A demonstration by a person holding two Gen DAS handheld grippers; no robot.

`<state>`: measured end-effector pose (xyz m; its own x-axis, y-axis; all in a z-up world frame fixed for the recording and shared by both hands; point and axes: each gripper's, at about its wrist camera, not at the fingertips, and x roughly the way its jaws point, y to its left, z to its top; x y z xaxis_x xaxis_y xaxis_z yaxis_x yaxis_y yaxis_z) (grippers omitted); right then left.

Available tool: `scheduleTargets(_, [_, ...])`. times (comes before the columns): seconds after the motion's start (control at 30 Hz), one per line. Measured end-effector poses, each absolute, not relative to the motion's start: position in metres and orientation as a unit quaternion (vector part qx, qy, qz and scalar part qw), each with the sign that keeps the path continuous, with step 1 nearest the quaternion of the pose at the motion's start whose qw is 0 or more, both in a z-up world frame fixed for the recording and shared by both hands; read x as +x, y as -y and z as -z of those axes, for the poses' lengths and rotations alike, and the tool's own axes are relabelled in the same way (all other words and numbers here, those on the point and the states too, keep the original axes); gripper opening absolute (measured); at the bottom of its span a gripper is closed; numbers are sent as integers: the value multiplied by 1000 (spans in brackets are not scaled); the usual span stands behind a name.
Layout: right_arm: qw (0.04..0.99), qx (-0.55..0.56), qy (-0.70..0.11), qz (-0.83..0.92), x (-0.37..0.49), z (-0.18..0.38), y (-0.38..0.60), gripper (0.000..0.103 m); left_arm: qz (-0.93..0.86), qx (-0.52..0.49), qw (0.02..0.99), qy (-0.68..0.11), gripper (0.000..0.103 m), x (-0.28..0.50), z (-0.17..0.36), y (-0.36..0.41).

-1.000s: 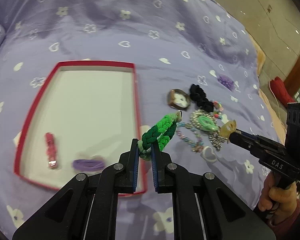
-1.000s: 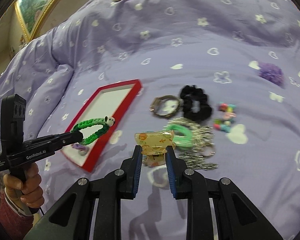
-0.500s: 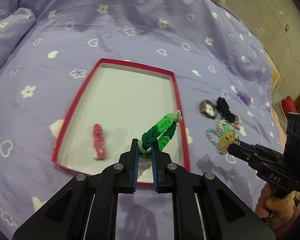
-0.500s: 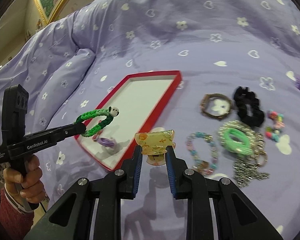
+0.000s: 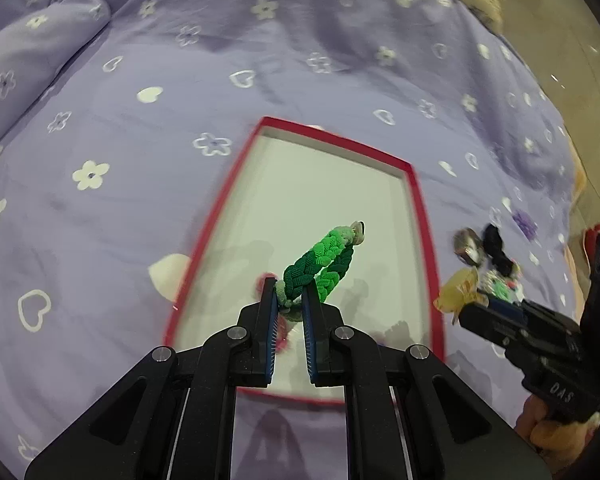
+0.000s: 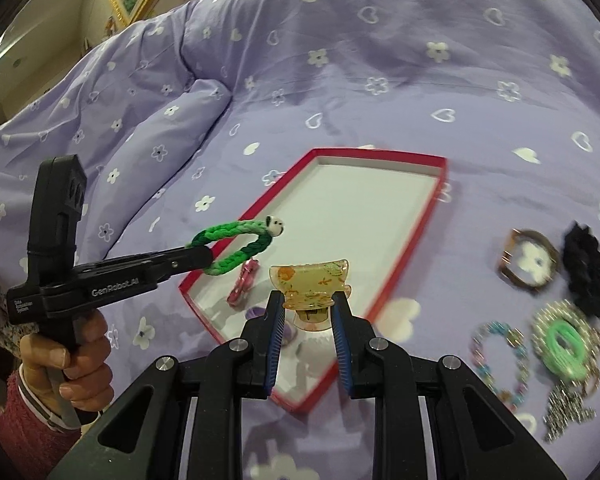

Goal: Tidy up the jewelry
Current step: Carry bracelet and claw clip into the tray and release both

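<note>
The bedspread [image 6: 380, 40] is soft matt cloth. The tray [image 5: 414, 184] has a matt, papery white floor. The band [image 5: 324, 260] is braided cord, rough-looking. The clip [image 6: 310, 284] is glossy translucent plastic. The chain [image 6: 566, 406], blurred, looks like shiny metal. The scrunchie [image 6: 584, 268] is matt fabric.

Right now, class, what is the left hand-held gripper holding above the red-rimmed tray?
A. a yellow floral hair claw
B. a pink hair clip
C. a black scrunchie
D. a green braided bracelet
D: the left hand-held gripper is shut on the green braided bracelet, which hangs over the red-rimmed tray; the yellow floral hair claw sits in the right hand-held gripper.
</note>
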<state>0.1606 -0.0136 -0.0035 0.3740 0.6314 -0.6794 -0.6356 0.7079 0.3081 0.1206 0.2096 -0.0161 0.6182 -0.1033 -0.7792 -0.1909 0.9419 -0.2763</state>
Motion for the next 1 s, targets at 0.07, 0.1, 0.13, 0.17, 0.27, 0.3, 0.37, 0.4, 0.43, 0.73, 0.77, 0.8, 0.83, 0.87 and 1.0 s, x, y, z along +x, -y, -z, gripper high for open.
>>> scheduleTargets(0.07, [825, -8, -412, -385, 166, 8, 3, 24, -27, -180, 880, -439, 10, 127, 21, -219])
scheduleTargets(0.1, [823, -10, -416, -386, 170, 11, -2, 24, -31, -185, 877, -441, 10, 132, 24, -224])
scheduleTargets(0.13, [821, -13, -420, -386, 174, 15, -7, 24, -33, -187, 876, -443, 10, 136, 26, -227])
scheduleTargets(0.17, [820, -14, -422, -386, 176, 17, -10, 24, -35, -189, 875, -445, 10, 141, 28, -230])
scheduleTargets(0.27, [816, -17, -432, -384, 185, 26, -20, 24, -38, -189, 872, -450, 10, 153, 35, -234])
scheduleTargets(0.3, [815, -19, -435, -383, 187, 29, -22, 24, -39, -187, 871, -453, 10, 156, 37, -234])
scheduleTargets(0.37, [812, -23, -441, -382, 192, 35, -27, 24, -42, -181, 868, -460, 10, 162, 43, -232])
scheduleTargets(0.4, [810, -26, -445, -381, 195, 38, -30, 24, -43, -180, 866, -464, 10, 163, 46, -232])
scheduleTargets(0.43, [809, -28, -448, -380, 197, 42, -31, 24, -43, -180, 865, -467, 10, 164, 49, -232])
scheduleTargets(0.73, [799, -44, -462, -382, 201, 55, -39, 25, -45, -188, 852, -487, 12, 168, 64, -237])
scheduleTargets(0.77, [798, -46, -463, -382, 201, 56, -41, 25, -46, -188, 852, -487, 12, 168, 64, -237])
scheduleTargets(0.8, [798, -49, -463, -384, 201, 55, -41, 25, -47, -188, 852, -487, 12, 168, 64, -237])
scheduleTargets(0.83, [798, -50, -462, -384, 201, 56, -41, 26, -48, -187, 852, -487, 14, 168, 64, -237])
scheduleTargets(0.87, [797, -51, -463, -384, 201, 55, -42, 26, -49, -185, 852, -487, 14, 168, 64, -237])
scheduleTargets(1.0, [797, -49, -462, -385, 201, 56, -41, 28, -54, -182, 850, -491, 31, 167, 64, -236])
